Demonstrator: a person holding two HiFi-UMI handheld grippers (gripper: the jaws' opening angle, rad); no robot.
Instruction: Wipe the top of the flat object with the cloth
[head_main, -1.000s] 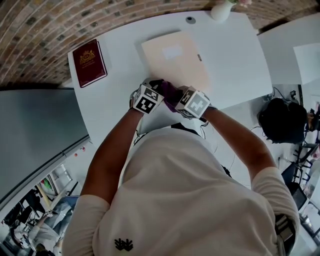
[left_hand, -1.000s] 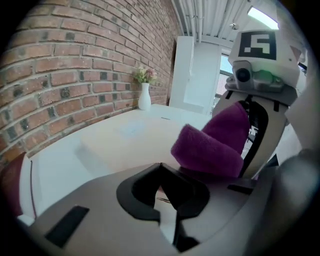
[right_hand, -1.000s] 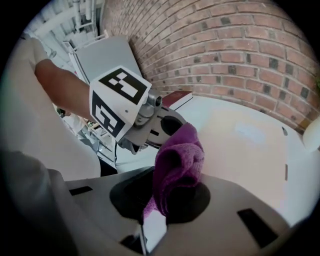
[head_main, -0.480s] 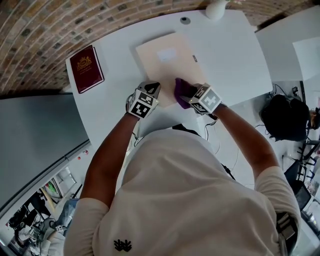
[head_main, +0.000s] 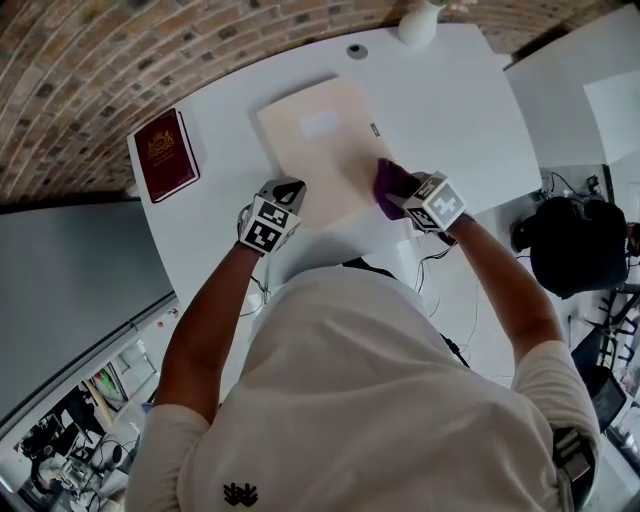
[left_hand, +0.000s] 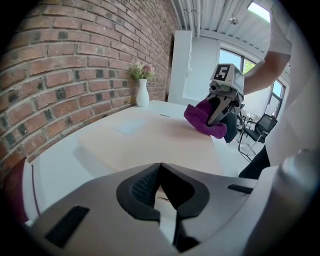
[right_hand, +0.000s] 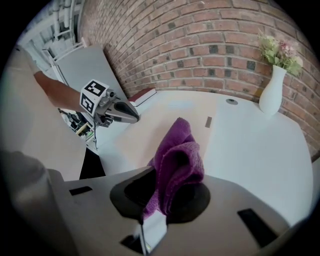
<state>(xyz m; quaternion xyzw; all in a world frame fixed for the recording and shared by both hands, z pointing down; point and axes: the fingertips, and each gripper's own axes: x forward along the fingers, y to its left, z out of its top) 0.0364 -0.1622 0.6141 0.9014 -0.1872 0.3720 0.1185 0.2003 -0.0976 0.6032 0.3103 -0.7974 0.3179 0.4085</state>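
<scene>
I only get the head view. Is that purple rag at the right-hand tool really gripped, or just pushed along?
Observer: Gripped. In the right gripper view the cloth is pinched between the jaws of the right gripper, bunched up ahead of them.
Operator: And the left tool, is it holding anything?
Observer: No. The left gripper has its jaws together and empty, aimed at the beige board.
Operator: What's the white thing cut off at the top?
Observer: A white vase holding pinkish flowers.
</scene>
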